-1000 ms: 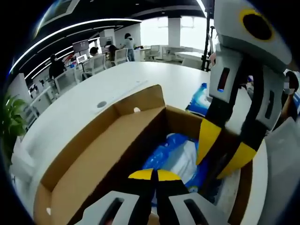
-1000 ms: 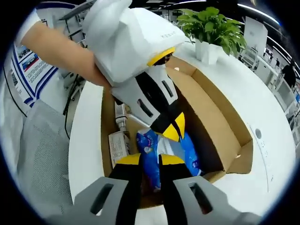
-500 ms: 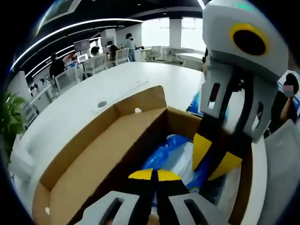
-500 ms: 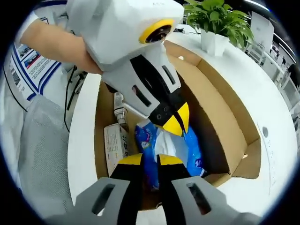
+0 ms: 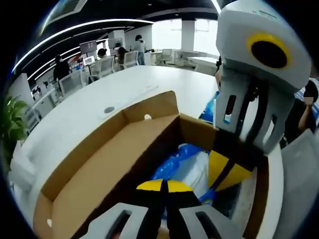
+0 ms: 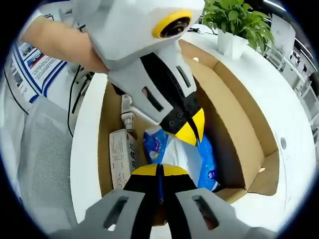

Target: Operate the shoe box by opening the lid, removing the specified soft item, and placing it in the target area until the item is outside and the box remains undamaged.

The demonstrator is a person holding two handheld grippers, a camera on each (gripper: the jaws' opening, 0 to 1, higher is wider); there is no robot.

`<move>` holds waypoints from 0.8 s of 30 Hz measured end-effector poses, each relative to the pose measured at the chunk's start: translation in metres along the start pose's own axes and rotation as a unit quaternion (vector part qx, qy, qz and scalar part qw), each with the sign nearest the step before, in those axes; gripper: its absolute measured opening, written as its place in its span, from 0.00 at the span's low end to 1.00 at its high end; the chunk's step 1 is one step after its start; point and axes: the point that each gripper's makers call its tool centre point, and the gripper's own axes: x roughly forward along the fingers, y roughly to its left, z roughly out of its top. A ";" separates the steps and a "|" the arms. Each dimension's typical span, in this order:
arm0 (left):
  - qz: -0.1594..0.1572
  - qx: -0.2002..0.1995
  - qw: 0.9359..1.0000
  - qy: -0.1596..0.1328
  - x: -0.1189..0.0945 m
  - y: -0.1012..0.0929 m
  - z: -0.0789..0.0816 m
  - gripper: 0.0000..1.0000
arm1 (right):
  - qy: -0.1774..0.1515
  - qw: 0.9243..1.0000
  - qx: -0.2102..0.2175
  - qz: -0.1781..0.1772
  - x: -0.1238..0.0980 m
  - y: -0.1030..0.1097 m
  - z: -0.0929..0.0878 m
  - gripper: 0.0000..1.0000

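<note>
An open cardboard shoe box [image 5: 114, 164] [image 6: 234, 124] sits on a white table, its lid folded back. A soft blue-and-white packet [image 5: 184, 162] [image 6: 182, 155] lies inside. My right gripper [image 6: 159, 170] is shut on the packet's near edge, a thin blue strip showing between its jaws. From the right of the left gripper view, the right gripper [image 5: 227, 172] reaches down into the box. My left gripper [image 5: 161, 185] is shut, hovering over the box. In the right gripper view the left gripper [image 6: 188, 130] rests its closed yellow tips on the packet's far end.
Also in the box are a small white carton [image 6: 122, 157] and a bottle [image 6: 128, 117], left of the packet. A potted plant [image 6: 239, 22] stands behind the box. A person's arm [image 6: 60, 50] holds the left gripper. People and chairs [image 5: 107, 62] sit beyond the table [image 5: 149, 84].
My right gripper's jaws, apart around the packet's edge before, have closed on it. The right gripper has dipped deeper into the box. The left gripper stays shut.
</note>
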 end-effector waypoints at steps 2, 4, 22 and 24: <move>-0.001 -0.002 1.000 0.001 -0.001 0.000 0.000 0.00 | -0.004 1.000 0.000 -0.002 -0.002 0.000 0.002 0.00; -0.001 -0.003 1.000 0.002 -0.002 0.000 0.000 0.00 | -0.008 1.000 0.000 -0.004 -0.003 0.001 0.005 0.00; 0.018 -0.008 1.000 -0.017 -0.032 -0.001 0.015 0.00 | -0.021 0.999 -0.023 -0.027 -0.018 0.009 0.022 0.00; 0.022 -0.007 1.000 -0.020 -0.036 -0.001 0.018 0.00 | -0.022 0.999 -0.026 -0.030 -0.022 0.010 0.023 0.00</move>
